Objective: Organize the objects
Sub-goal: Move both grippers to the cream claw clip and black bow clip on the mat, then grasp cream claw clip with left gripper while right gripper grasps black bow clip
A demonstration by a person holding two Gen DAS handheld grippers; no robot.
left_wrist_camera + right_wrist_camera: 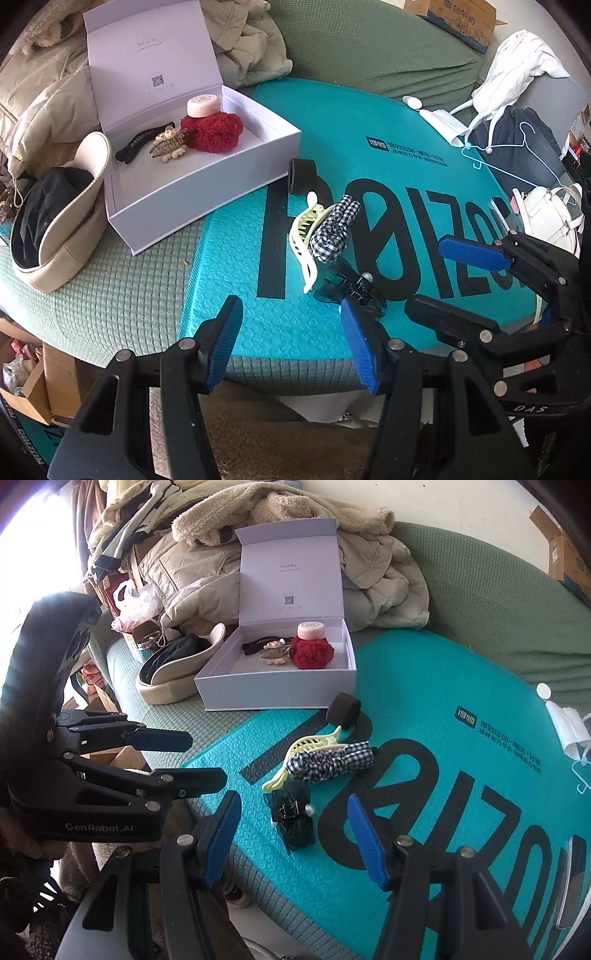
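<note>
An open white box [207, 184] [273, 692] holds a red fluffy scrunchie [214, 129] [312, 651], a pink round case [202, 105] [312, 630], a beige flower clip [168, 146] [273, 651] and a black clip [142, 142]. On the teal mat lie a black band [302, 175] [343, 710], a cream claw clip [304, 240] [306, 749], a checkered scrunchie [334, 229] [328, 762] and a black bow clip [351, 288] [291, 812]. My left gripper [291, 343] is open, near the bow clip. My right gripper [295, 838] is open, just short of the bow clip.
A beige pouch [59, 221] [173, 679] with dark cloth lies left of the box. Coats [295, 554] are piled behind it on the green sofa. A hanger [517, 162], white bag [550, 210] and cardboard boxes [461, 18] sit at the right.
</note>
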